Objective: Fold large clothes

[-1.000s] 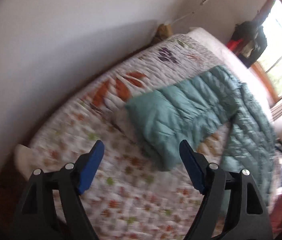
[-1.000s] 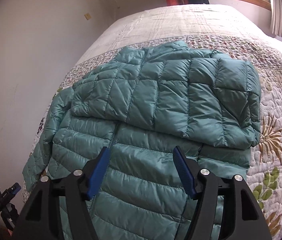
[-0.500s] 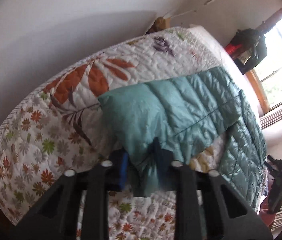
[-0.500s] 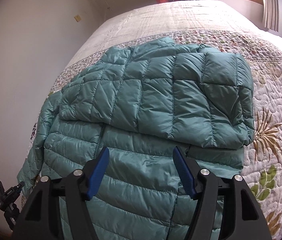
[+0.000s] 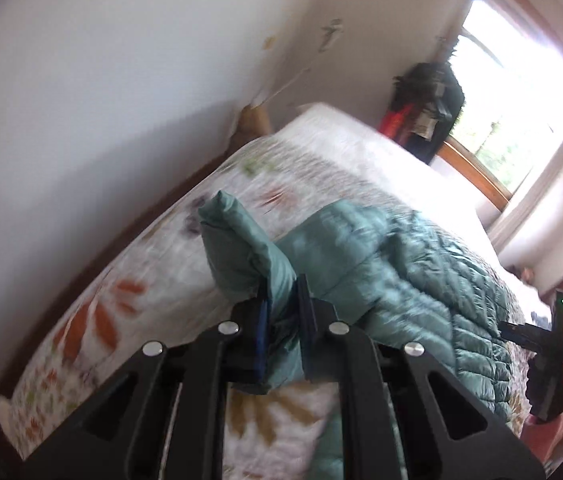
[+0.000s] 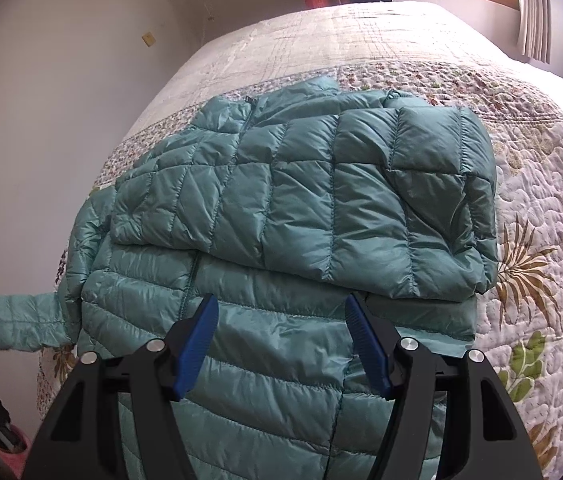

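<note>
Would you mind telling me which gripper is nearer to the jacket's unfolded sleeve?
Left. The left gripper is shut on the sleeve near its cuff, lifting it. The right gripper hovers open over the jacket body, apart from that sleeve.

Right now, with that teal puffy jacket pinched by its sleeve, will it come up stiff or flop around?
Probably floppy: the sleeve bends limply over the left gripper. Likely light for its bulk, since the puffy jacket looks like quilted fill. Its shiny shell may slide easily on the quilt.
</note>
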The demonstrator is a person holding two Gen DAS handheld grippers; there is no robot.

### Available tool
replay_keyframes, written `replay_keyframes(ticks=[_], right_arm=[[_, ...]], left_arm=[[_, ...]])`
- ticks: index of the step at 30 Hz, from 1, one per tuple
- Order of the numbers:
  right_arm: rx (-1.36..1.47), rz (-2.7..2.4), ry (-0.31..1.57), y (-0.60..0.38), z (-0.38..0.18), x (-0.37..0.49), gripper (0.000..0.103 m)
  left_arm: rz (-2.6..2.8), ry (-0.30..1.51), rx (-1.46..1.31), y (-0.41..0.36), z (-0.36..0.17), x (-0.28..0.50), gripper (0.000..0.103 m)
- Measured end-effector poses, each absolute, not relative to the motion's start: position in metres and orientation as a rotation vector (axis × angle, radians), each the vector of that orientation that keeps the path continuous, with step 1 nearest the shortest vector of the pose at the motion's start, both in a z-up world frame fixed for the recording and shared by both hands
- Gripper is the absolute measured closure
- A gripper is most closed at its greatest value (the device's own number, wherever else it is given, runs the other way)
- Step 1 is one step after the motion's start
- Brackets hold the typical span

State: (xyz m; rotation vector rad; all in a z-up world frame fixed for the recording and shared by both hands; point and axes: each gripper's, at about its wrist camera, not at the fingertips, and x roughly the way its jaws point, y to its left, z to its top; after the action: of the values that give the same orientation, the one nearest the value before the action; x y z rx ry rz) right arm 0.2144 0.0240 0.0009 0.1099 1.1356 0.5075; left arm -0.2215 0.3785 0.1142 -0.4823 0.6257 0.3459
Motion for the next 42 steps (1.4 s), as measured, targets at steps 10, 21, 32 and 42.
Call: replay_keyframes(ticks=[10,21,32,42], right_arm=[[0.116,0.488,1.148,0.020,-0.004,0.221,0.037],[0.113,0.472,1.175,0.017,-0.015,0.228,0.037],[0.046,0.644,1.199,0.070,-0.008,0.200,0.037],[-0.062,0.833,1.257,0.192,0.003,0.194,0.037]], left_arm=[[0.095,0.692,-0.292,0.279,0.115,-0.083,0.097],[-0.077,0.879,-0.309,0.233,0.046,0.007,0.099],[0.105,0.789,-0.298,0.328,0.066,-0.068,0.080],[0.098,0.900,-0.404,0.374,0.000,-0.051,0.080]])
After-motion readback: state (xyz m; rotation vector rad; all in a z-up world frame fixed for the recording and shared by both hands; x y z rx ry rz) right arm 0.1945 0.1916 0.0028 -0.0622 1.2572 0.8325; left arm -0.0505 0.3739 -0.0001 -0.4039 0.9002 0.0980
